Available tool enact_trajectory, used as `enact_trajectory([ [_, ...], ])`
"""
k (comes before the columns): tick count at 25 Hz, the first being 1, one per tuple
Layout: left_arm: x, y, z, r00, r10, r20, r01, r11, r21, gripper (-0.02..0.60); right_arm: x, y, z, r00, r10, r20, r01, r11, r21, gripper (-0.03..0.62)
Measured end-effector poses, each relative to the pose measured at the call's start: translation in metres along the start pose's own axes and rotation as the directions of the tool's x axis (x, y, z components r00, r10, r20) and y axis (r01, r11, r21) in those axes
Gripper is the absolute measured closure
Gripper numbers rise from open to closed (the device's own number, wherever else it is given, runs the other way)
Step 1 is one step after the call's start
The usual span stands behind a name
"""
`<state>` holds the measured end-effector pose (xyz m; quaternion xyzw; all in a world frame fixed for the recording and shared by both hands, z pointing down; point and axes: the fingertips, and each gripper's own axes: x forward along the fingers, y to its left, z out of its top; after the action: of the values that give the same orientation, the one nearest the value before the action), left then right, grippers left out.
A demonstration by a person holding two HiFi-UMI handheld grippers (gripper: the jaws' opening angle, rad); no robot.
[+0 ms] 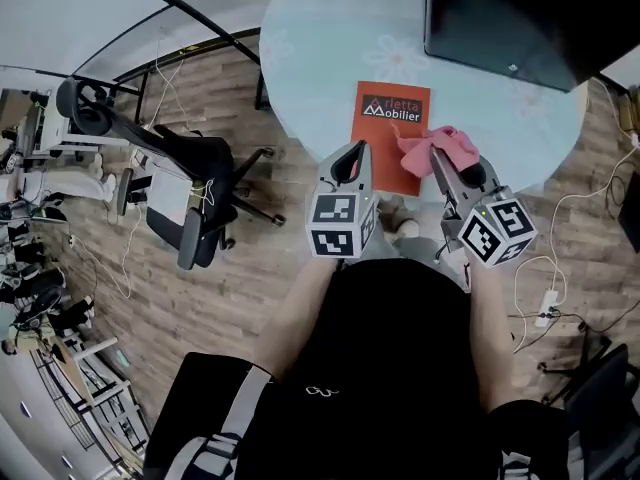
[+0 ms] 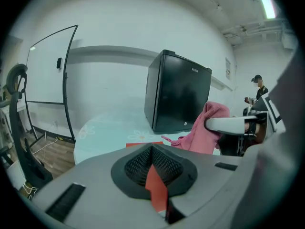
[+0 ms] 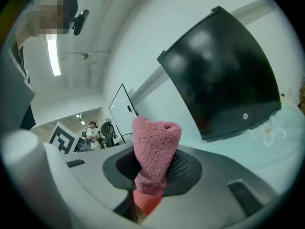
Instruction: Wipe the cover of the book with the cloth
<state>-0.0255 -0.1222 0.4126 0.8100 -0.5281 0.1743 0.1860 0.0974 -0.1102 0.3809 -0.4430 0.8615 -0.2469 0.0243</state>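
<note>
Seemingly "rletta Mobilier" marks the book (image 1: 391, 133); right gripper (image 1: 438, 156) pinches cloth (image 1: 456, 143).

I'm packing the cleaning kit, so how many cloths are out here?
1. The pink cloth is clamped in the right gripper, above the right edge of the red book. No other shows, though the black box could hide one.

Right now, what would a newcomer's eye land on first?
A pink cloth pinched in the right gripper hangs at the right edge of a red book. The book lies on a round pale table, with a big black box at the table's far side.
</note>
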Motion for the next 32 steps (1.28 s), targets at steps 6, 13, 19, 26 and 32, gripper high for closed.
enact_trajectory([
  [6, -0.002, -0.001, 0.029, 0.997, -0.023, 0.074, 0.029, 0.997, -0.072, 0.569, 0.004, 0.007, 0.035, 0.998, -0.002, 0.066, 0.007, 0.997, -0.078, 0.491],
  [13, -0.011, -0.005, 0.067, 0.985, -0.03, 0.173, 0.046, 0.995, -0.088, 0.568, -0.001, 0.016, 0.073, 0.988, -0.023, 0.15, 0.046, 0.987, -0.151, 0.491],
  [19, -0.013, -0.022, 0.081, 0.969, -0.064, 0.238, 0.086, 0.993, -0.081, 0.569, -0.005, 0.013, 0.082, 0.981, -0.021, 0.192, 0.051, 0.987, -0.15, 0.494],
  [26, -0.019, -0.033, 0.083, 0.969, -0.062, 0.24, 0.062, 0.998, 0.006, 0.568, -0.005, 0.015, 0.083, 0.98, -0.056, 0.192, 0.098, 0.972, -0.213, 0.494],
  [32, -0.018, -0.032, 0.075, 0.973, -0.07, 0.221, 0.074, 0.997, -0.01, 0.568, -0.006, 0.012, 0.075, 0.98, -0.07, 0.186, 0.104, 0.978, -0.179, 0.496],
])
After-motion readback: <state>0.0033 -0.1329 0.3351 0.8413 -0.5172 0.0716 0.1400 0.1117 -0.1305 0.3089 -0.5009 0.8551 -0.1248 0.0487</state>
